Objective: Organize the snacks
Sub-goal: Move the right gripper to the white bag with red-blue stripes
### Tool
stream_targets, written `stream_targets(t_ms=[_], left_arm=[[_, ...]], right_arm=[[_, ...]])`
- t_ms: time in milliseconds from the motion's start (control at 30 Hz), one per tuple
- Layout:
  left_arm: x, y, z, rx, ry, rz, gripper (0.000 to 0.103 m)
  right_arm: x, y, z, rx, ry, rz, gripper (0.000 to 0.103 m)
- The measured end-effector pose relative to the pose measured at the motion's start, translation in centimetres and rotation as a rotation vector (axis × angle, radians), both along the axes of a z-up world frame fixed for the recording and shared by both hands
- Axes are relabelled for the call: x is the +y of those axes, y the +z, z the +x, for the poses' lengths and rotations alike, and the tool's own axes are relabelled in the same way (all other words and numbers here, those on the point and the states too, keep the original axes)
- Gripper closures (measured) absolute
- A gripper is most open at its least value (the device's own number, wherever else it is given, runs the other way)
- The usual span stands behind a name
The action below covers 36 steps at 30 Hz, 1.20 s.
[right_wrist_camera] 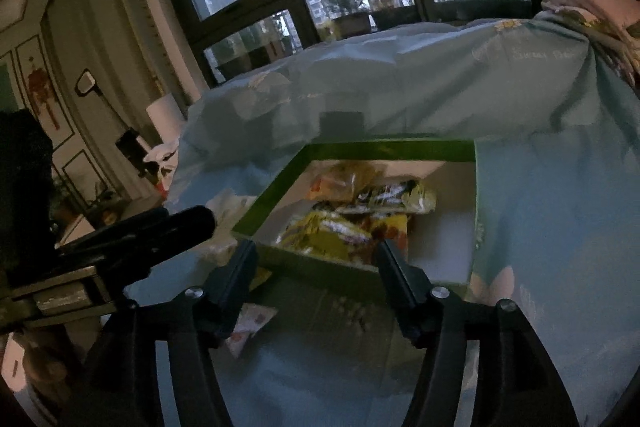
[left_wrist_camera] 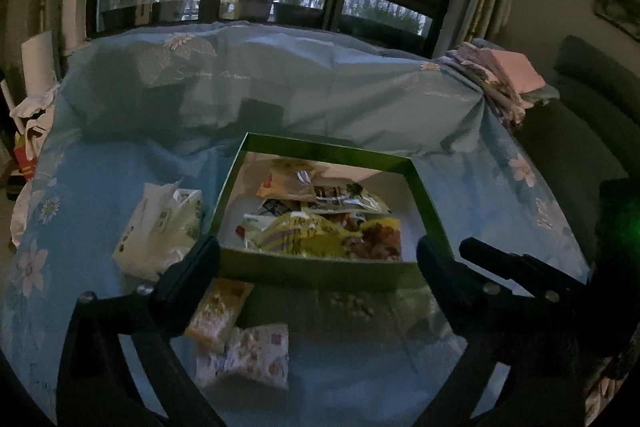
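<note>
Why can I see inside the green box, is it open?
Open. The green box has no lid on, and snack packets lie inside in plain view. It is partly full; white bottom shows.

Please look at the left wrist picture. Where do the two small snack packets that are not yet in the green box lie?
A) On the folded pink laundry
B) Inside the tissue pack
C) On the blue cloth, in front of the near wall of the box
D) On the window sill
C: the two snack packets lie on the blue cloth, just before the green box.
</note>
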State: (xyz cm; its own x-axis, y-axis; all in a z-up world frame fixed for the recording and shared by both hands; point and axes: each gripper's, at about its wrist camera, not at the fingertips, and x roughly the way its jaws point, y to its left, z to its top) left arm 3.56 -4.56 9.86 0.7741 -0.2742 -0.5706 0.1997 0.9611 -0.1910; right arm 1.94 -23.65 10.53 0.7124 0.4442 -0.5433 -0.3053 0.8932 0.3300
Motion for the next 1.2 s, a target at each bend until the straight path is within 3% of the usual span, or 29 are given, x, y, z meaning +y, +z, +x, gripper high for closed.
stream_targets(t_ms=[167, 233, 367, 467, 667, 933, 1200], left_arm=[[1.9, -0.6, -2.1, 0.028, 0.009, -0.040, 0.000], [4.0, -1.0, -2.6, 0.059, 0.034, -0.114, 0.000], [8.5, -2.4, -2.8, 0.139, 0.078, -0.283, 0.000], [11.1, -3.5, -2.9, 0.189, 0.120, -0.361, 0.000], [12.9, -5.8, -2.6, 0.325, 0.093, -0.473, 0.000], [13.1, -7.3, -2.4, 0.387, 0.098, -0.463, 0.001], [11.6, -8.9, -1.8, 0.436, 0.094, -0.287, 0.002]], right_arm=[[-1.6, -1.2, -1.0, 0.087, -0.006, 0.112, 0.038], [-2.2, -1.9, -1.4, 0.128, -0.010, 0.168, 0.038], [-2.0, -2.9, -2.4, 0.162, -0.001, 0.185, 0.038], [-1.3, -3.7, -2.8, 0.190, 0.020, 0.196, 0.038], [0.7, -5.5, -3.1, 0.249, 0.058, 0.225, 0.038], [3.2, -7.5, -2.3, 0.316, 0.098, 0.276, 0.038], [4.1, -9.3, -1.3, 0.382, 0.094, 0.376, 0.038]])
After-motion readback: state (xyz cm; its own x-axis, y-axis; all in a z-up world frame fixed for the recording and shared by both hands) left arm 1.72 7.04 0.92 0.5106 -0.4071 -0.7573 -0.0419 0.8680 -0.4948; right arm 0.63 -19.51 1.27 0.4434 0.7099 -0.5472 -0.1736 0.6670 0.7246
